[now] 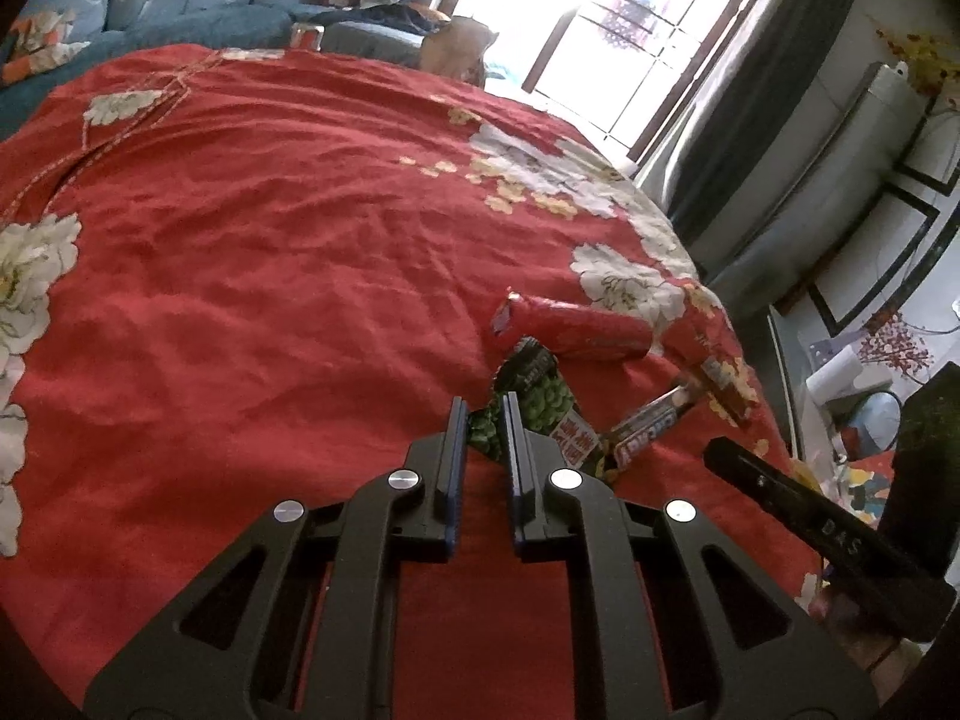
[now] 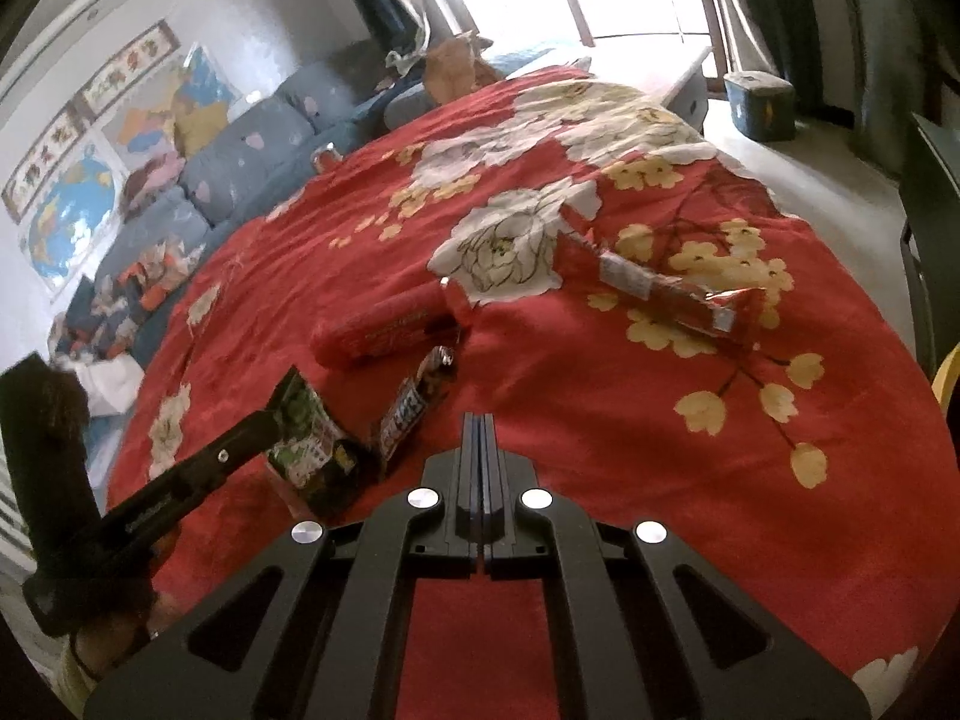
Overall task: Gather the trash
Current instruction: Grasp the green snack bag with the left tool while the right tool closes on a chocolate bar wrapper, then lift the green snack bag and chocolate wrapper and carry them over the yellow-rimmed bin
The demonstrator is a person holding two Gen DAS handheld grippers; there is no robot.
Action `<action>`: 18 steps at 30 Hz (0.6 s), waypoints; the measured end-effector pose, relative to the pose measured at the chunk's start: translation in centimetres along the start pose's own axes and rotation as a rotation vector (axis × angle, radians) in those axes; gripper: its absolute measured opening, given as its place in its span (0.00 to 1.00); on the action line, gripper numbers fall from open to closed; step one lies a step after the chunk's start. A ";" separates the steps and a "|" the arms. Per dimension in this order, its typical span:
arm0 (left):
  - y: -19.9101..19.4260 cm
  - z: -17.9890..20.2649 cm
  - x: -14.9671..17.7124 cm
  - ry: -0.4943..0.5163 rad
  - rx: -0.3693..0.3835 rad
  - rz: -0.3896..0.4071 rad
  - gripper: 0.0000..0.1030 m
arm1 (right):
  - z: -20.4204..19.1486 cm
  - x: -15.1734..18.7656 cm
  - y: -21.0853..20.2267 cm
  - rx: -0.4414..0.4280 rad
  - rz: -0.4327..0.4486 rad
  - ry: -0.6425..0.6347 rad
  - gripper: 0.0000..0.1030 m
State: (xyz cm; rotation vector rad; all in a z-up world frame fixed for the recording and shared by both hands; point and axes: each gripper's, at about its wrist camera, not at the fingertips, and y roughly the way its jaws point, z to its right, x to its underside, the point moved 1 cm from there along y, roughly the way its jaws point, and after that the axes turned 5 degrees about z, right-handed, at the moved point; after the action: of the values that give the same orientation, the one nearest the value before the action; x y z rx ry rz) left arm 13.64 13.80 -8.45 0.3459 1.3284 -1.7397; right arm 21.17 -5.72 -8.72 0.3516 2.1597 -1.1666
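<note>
Several snack wrappers lie on a bed with a red flowered cover (image 1: 270, 270). My left gripper (image 1: 485, 407) is shut on the edge of a green snack packet (image 1: 543, 402). From the right wrist view that packet (image 2: 306, 444) hangs from the left gripper (image 2: 270, 423), a little above the cover. A chocolate bar wrapper (image 1: 654, 426) (image 2: 414, 405) lies beside it. Behind them lie a red tube-shaped pack (image 1: 576, 330) (image 2: 384, 330) and a flat red packet (image 1: 717, 363) (image 2: 666, 294). My right gripper (image 2: 480, 419) is shut with nothing in it, just right of the bar wrapper.
At the bed's far edge stand a red can (image 1: 307, 36) (image 2: 324, 159) and a brown paper bag (image 1: 456, 48) (image 2: 450, 72). Blue cushions (image 2: 240, 162) line the far side. A teal bin (image 2: 759, 102) sits on the floor near the window.
</note>
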 end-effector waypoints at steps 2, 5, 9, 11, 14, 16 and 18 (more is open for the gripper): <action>-0.7 0.5 -0.3 0.015 0.006 0.021 0.06 | 0.2 -0.3 0.0 -0.006 0.005 0.010 0.09; -1.4 1.1 -0.7 0.037 0.015 0.040 0.05 | 0.5 -0.8 0.3 -0.012 0.005 0.040 0.35; -2.3 2.1 -1.1 0.060 0.030 0.064 0.05 | 1.0 -1.4 1.4 -0.009 -0.027 0.077 0.36; -2.8 2.7 -1.3 0.070 0.039 0.077 0.05 | 1.4 -1.6 2.2 -0.012 -0.050 0.108 0.36; -3.5 3.4 -1.6 0.084 0.052 0.096 0.05 | 1.7 -1.8 3.2 -0.040 -0.086 0.148 0.36; -4.1 3.8 -1.8 0.095 0.059 0.111 0.05 | 1.8 -1.7 3.8 -0.061 -0.104 0.170 0.31; -4.6 4.2 -1.9 0.100 0.067 0.121 0.05 | 1.8 -1.6 4.1 -0.085 -0.113 0.180 0.15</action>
State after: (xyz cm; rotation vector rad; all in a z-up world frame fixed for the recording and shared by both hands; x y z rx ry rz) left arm 12.38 11.16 -2.66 0.5465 1.2943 -1.6868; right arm 25.21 -4.71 -11.06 0.3111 2.4051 -1.1381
